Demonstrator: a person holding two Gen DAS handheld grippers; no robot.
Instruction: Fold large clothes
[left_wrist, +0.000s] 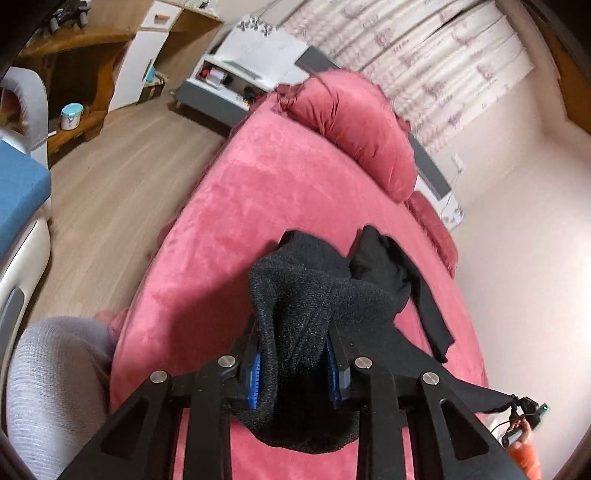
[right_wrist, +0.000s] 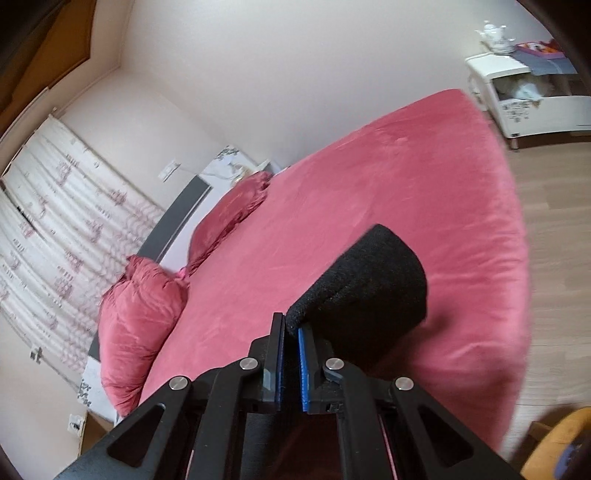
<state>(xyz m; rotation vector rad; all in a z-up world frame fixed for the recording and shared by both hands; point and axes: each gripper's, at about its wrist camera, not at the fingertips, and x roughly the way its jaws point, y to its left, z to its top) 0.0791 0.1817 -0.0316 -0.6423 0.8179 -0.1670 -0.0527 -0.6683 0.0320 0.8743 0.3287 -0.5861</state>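
A bed (left_wrist: 236, 206) under a pink velvet cover filled most of both views, running toward 12 o'clock in the left wrist view and toward 1 o'clock in the right. Pale curtains (left_wrist: 424, 55) with a purple print hung at 1 o'clock behind the headboard, and wood floor (left_wrist: 122, 177) lay at 9 o'clock of the bed. 2 pink pillows (right_wrist: 144, 321) sat at the head end, at 8 and 10 o'clock in the right wrist view. A white bedside cabinet (left_wrist: 255, 59) stood at 11 o'clock in the left wrist view, and another white cabinet (right_wrist: 532, 103) with a teapot on top stood at 2 o'clock in the right. The black knit garment (left_wrist: 306, 295) was lifted above the bed near its foot end, bunched and draping, with a smoother black strip trailing toward 4 o'clock. The left tongs (left_wrist: 293, 369) stood narrow, their blue pads clamped on a thick bunch of the knit, which hung over and below them. The right tongs (right_wrist: 291, 358) were pinched nearly together on an edge of the same garment (right_wrist: 369, 288), whose fold rose toward 1 o'clock from the tips. A grey-sleeved arm (left_wrist: 55, 391) showed at 8 o'clock in the left view.
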